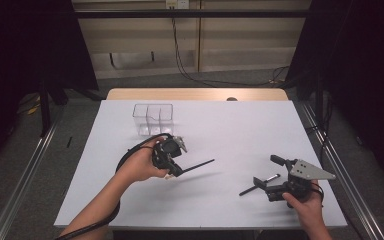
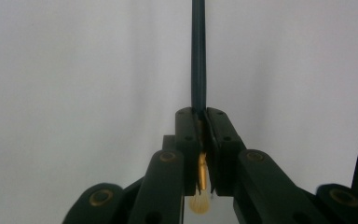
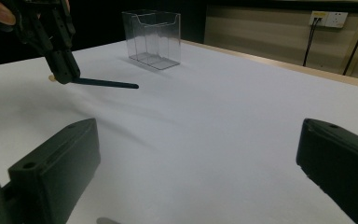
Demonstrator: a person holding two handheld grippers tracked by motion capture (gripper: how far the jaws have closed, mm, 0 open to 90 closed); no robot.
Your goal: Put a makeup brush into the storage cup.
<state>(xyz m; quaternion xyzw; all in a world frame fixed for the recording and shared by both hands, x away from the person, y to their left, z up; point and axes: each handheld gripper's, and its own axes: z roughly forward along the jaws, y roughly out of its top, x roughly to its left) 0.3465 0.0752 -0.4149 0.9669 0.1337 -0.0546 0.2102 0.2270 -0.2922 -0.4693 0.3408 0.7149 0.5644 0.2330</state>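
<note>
Looking down from the high view, you've got the left gripper (image 1: 172, 167) lifted over the white table (image 1: 230, 125), jaws pinched on a thin dark brush (image 1: 196, 165) near its bristle end; the handle sticks out to the right, roughly level & clear of the surface. Behind it, toward the far edge, stands a clear plastic organizer (image 1: 153, 118) w/ several compartments, near the gripper but apart from it. Your right gripper (image 1: 270, 175) sits at the table's right side, jaws spread wide, w/ a black pen (image 1: 260, 184) lying on the table between/just under them; can't tell if either jaw touches it.

Left gripper view: jaws pressed together on the brush (image 2: 198, 56), gold ferrule (image 2: 202, 170) clamped between the pads, pale bristles (image 2: 199, 204) poking out below, dark handle running straight up past the tips over the white surface.

Right gripper view: your own two jaws stand far apart at bottom left & right, nothing between the pads that you can see here. Farther off at upper left, the left gripper (image 3: 65, 74) holds the brush (image 3: 107, 84) w/ its handle pointing right, just above the table; the organizer (image 3: 153, 38) stands beyond it, upright.
</note>
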